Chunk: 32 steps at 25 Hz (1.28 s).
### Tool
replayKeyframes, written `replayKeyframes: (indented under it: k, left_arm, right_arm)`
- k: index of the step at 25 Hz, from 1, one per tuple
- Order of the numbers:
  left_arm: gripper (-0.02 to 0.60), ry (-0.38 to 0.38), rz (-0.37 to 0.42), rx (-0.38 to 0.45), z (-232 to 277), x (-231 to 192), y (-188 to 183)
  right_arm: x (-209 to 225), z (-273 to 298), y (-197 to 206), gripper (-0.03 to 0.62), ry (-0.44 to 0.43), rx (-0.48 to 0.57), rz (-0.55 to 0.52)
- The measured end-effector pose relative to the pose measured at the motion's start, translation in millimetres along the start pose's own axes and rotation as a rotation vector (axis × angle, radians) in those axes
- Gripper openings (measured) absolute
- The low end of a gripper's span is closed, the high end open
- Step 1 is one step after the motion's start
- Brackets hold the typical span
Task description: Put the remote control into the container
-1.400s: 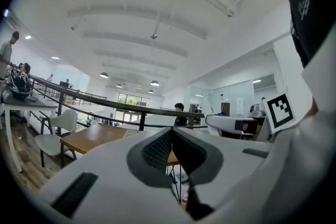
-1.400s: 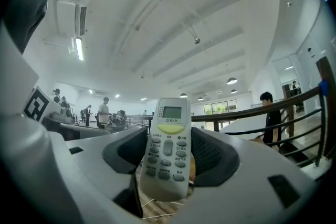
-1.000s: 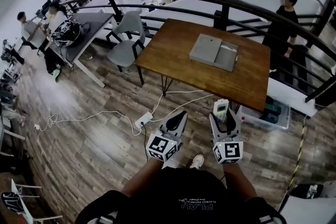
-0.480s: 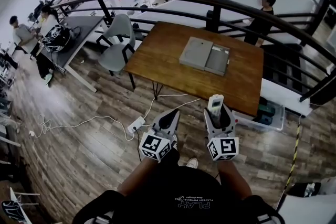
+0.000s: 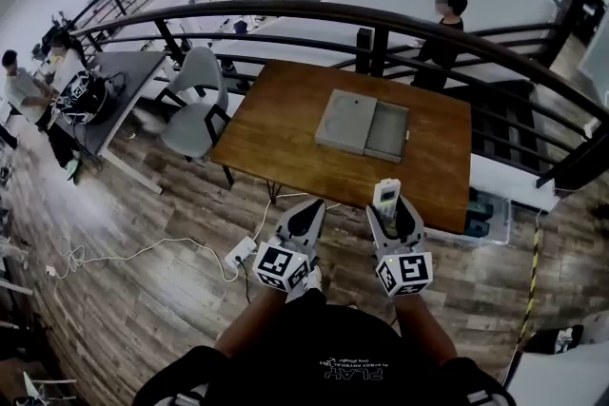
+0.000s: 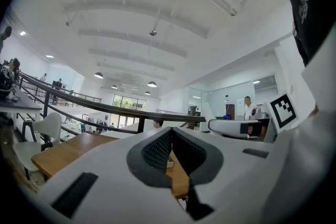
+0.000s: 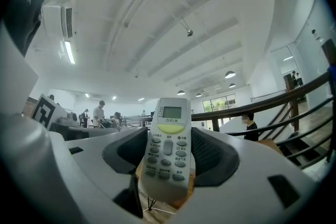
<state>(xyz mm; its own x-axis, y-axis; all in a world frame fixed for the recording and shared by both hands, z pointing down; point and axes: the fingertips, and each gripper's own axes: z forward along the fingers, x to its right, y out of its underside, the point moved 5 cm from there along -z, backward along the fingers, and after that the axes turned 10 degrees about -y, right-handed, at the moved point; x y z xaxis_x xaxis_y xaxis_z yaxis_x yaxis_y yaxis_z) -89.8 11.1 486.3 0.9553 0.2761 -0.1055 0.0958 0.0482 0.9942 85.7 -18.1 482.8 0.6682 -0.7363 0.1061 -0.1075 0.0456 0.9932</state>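
Two tools hang short of the wooden surface: the right tool is clamped on the white remote control, screen end up, and the left tool has its jaws together, empty. The grey container lies open, well apart. Best to carry the remote over the open half, lower it flat, then release. The container's inside is too small to read, and the remote's lower end is hidden.

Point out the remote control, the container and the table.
remote control (image 7: pixel 167 150): right gripper view, on its keypad.
container (image 5: pixel 388 131): head view, on its open tray's floor.
table (image 5: pixel 281 124): head view, on bare wood left of the container.
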Motion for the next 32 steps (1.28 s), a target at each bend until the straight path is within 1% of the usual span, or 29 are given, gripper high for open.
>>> replayKeyframes:
  k: [3,7,12,17,23,27,32]
  left_arm:
    - [0.006,0.012,0.003,-0.023,14,-19,-5]
    - [0.006,0.041,-0.004,-0.056,23,-39,-10]
    - [0.006,0.072,-0.009,-0.033,44,-68,-16]
    - [0.006,0.116,-0.009,-0.033,58,-82,-19]
    - [0.006,0.135,-0.012,-0.025,79,-107,-22]
    - [0.006,0.141,-0.016,-0.028,95,-114,-22]
    - [0.006,0.150,-0.025,-0.043,128,-113,-22]
  right_arm:
    - [-1,22,-3,0.262,-0.005,0.010,0.008]
    - [-3,45,-2,0.262,0.020,0.010,0.022]
    - [4,77,0,0.262,0.069,0.002,0.023]
    - [9,94,-2,0.262,0.121,-0.002,0.001]
    - [16,116,-3,0.262,0.165,-0.007,-0.027]
    - [30,126,-6,0.262,0.182,-0.021,-0.044]
    - [64,140,0,0.262,0.201,-0.051,-0.037]
